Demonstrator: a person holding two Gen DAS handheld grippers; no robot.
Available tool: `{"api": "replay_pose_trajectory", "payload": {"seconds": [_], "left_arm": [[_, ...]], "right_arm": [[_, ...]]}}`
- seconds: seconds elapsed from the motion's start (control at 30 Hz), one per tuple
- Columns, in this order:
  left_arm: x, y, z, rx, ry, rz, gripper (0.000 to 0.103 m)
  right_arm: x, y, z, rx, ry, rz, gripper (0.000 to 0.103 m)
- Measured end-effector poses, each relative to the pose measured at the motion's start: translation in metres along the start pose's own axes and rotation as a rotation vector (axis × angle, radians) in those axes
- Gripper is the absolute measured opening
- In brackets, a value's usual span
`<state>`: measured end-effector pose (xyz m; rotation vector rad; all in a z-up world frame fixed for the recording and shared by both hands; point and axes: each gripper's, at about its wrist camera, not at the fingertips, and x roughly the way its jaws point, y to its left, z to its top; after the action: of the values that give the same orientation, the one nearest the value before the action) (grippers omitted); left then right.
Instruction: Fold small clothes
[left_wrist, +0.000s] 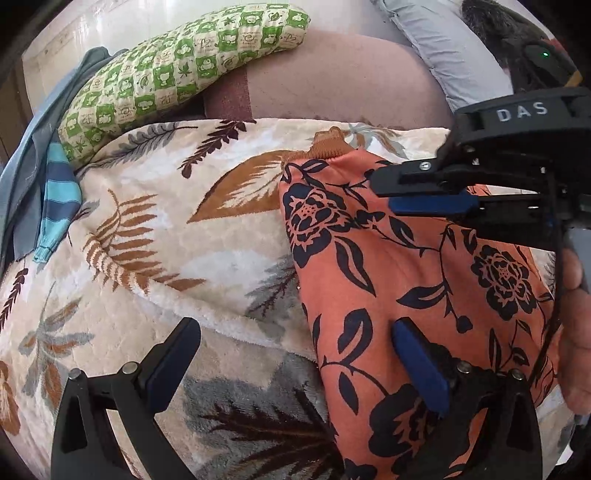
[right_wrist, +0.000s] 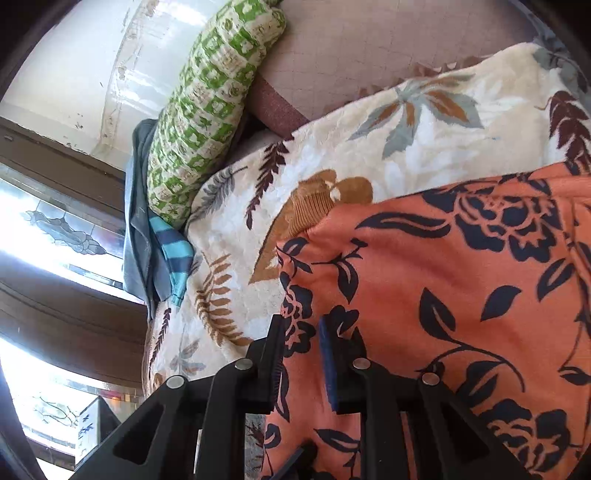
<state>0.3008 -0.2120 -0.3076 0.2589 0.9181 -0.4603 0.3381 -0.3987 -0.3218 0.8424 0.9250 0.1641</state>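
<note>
An orange garment (left_wrist: 424, 280) (right_wrist: 443, 288) with navy flowers lies spread on the cream leaf-print blanket (left_wrist: 155, 236) (right_wrist: 369, 140), its tan ribbed band (left_wrist: 328, 142) (right_wrist: 310, 210) at the far edge. My left gripper (left_wrist: 295, 343) stands wide open low over the near part. One of its fingers is over the garment and the other over the blanket, with nothing gripped. My right gripper (left_wrist: 388, 195) (right_wrist: 301, 332) hovers over the garment's left edge. Its jaws stand a narrow gap apart. Cloth shows through that gap, and the pads do not visibly press on it.
A green checked pillow (left_wrist: 177, 70) (right_wrist: 214, 110) lies at the back left, beside a blue striped cloth (left_wrist: 59, 192) (right_wrist: 173, 251) and grey-blue fabric (left_wrist: 22, 177) (right_wrist: 136, 221). A grey pillow (left_wrist: 436, 44) is at the back right. A hand (left_wrist: 576, 332) holds the right gripper. Windows (right_wrist: 55, 221) line the left.
</note>
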Motion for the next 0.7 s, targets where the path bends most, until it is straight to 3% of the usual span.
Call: {"api": "replay_pose_trajectory", "payload": {"seconds": [0.1, 0.3, 0.43, 0.53, 0.7], "left_arm": [[-0.004, -0.006, 0.000, 0.039, -0.023, 0.037, 0.103], [-0.006, -0.010, -0.002, 0.068, -0.031, 0.064, 0.103], [-0.007, -0.010, -0.003, 0.073, -0.034, 0.069, 0.103], [-0.007, -0.013, -0.004, 0.080, -0.037, 0.074, 0.103], [-0.008, -0.015, -0.006, 0.094, -0.048, 0.085, 0.103]], "right_arm": [[-0.028, -0.007, -0.005, 0.036, -0.042, -0.005, 0.023], [-0.077, -0.022, -0.029, 0.064, -0.071, -0.154, 0.024], [-0.095, -0.040, -0.050, 0.111, -0.074, -0.209, 0.024], [-0.094, -0.057, -0.063, 0.137, -0.056, -0.263, 0.023], [-0.080, -0.068, -0.057, 0.124, -0.042, -0.237, 0.022]]}}
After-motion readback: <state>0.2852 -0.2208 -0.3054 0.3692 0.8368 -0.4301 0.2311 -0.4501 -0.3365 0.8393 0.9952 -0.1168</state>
